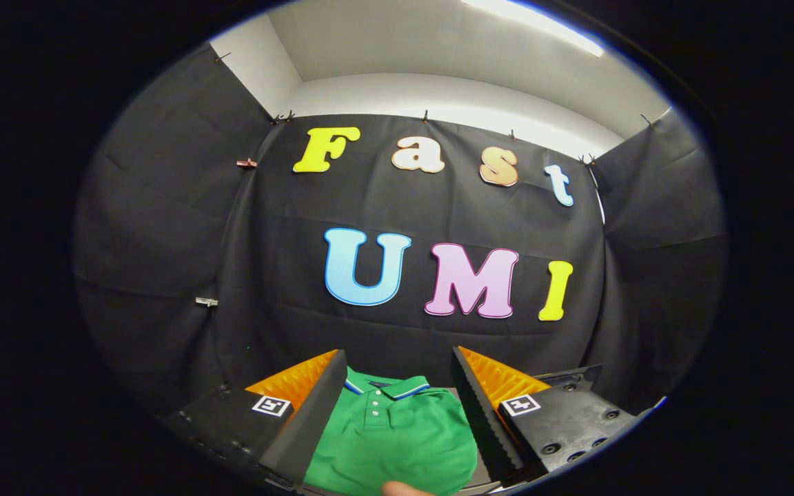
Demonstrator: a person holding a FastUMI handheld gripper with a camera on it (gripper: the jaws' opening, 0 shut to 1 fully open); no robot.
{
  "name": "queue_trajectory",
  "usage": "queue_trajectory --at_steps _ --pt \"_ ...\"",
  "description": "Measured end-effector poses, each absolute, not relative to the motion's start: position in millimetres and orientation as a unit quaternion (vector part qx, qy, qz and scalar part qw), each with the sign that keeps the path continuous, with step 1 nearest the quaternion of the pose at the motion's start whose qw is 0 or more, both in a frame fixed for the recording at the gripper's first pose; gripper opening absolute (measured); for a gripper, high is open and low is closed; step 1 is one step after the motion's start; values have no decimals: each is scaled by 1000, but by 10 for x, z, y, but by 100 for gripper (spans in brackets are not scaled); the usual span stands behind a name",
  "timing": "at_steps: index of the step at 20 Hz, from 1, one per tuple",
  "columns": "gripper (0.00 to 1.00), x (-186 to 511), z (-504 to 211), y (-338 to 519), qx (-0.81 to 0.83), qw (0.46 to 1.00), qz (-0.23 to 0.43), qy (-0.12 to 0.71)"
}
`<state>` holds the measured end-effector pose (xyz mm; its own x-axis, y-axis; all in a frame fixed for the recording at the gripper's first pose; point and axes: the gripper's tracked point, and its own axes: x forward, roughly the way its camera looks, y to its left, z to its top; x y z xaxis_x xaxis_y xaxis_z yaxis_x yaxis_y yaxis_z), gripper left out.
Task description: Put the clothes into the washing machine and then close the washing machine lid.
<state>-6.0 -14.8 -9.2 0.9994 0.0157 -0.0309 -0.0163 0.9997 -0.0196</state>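
Here the claw (397, 399) stood released, its fingers spread wide and apart from the shirt (393, 441), a folded green polo lying between and below them, collar away. Likely the spread was meant to straddle the shirt for a pickup.

Black cloth (404, 331) hangs as the booth's back wall and wraps round both sides, creased in long horizontal folds. Small clips (246, 163) pin it along the top edge and at the left seam. Above it rise pale walls (397, 93) and a ceiling (438, 41) carrying a bright strip light (535, 24).
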Motion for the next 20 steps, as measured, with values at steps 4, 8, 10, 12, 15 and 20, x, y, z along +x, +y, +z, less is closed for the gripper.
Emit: queue_trajectory --at_steps 4,8,10,12,15,20 --pt "95 -27 -203 -174 -22 999 14 33" --pt "95 25 -459 -93 -32 996 42 69" --pt "95 77 -567 -140 -33 995 41 90" --pt "95 158 -691 -214 -44 992 28 114" --pt "95 309 -845 -189 -20 988 23 154" --pt "95 664 -1010 -182 -6 978 -3 207"
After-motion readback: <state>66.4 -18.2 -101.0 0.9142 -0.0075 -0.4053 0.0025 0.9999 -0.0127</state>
